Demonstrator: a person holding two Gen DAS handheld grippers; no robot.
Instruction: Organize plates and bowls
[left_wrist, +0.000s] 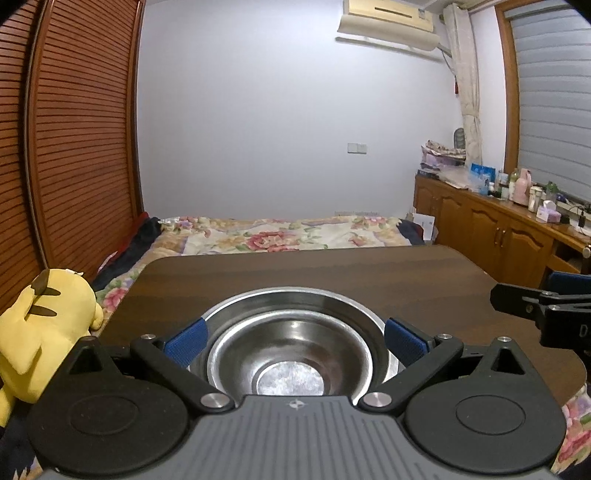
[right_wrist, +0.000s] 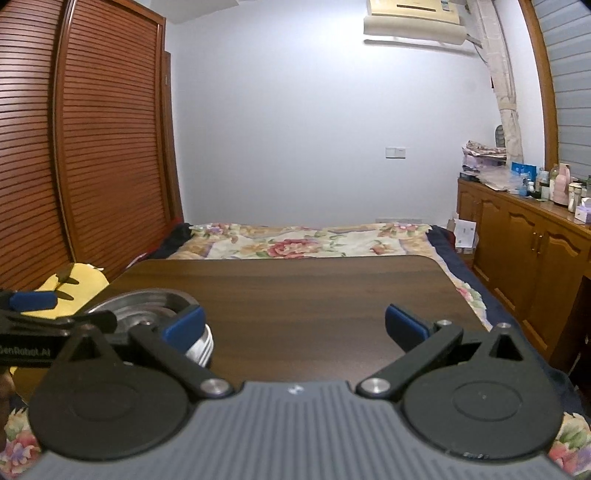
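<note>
On the dark wooden table (left_wrist: 332, 269), near its front left corner, the steel bowl (left_wrist: 291, 365) sits nested in a wider steel dish (left_wrist: 295, 299): 2 pieces already stacked, by the look of it. Your left gripper (left_wrist: 293, 338) has its blue pads spread wide on either side of that stack, and I cannot tell whether they touch it. Your right gripper (right_wrist: 293, 325) hovers over bare table to the right of the stack, fingers wide apart and holding nothing. No other plates or bowls show, so what remains is unclear.
</note>
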